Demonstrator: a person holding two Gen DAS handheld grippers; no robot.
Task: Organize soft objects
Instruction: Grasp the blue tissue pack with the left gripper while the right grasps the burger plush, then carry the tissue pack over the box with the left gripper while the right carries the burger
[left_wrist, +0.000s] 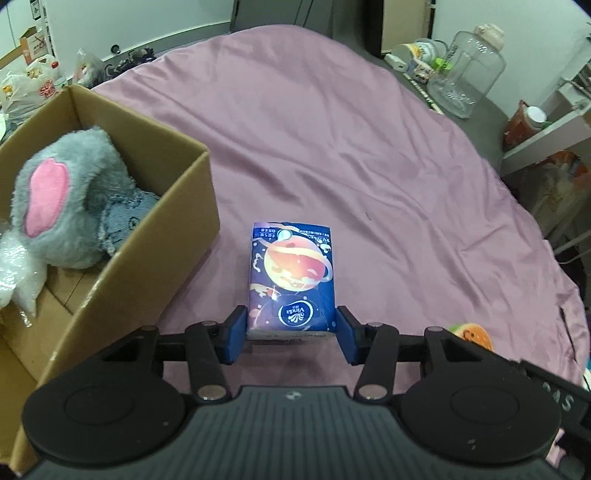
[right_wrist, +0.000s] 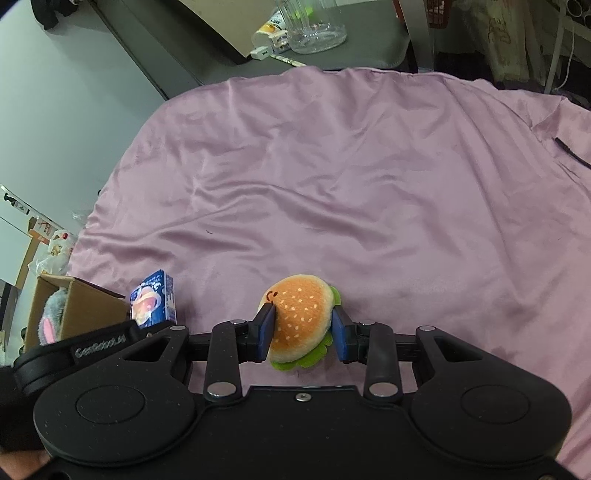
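Left hand-held gripper (left_wrist: 291, 334): its blue pads are pinched on the blue soft tissue pack printed with an orange planet (left_wrist: 291, 280), held above the mauve satin bed cover (left_wrist: 332, 147) near the bed's front edge. Right hand-held gripper (right_wrist: 303, 332): its pads are pressed into the orange plush hamburger with green felt lettuce (right_wrist: 301, 319). One grey-and-pink plush toy (left_wrist: 62, 199) is already stowed in the brown cardboard box (left_wrist: 155, 243) at the left edge. Two items are judged left to be boxed.

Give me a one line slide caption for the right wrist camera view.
Right gripper clamps a burger plush above the pink sheet.
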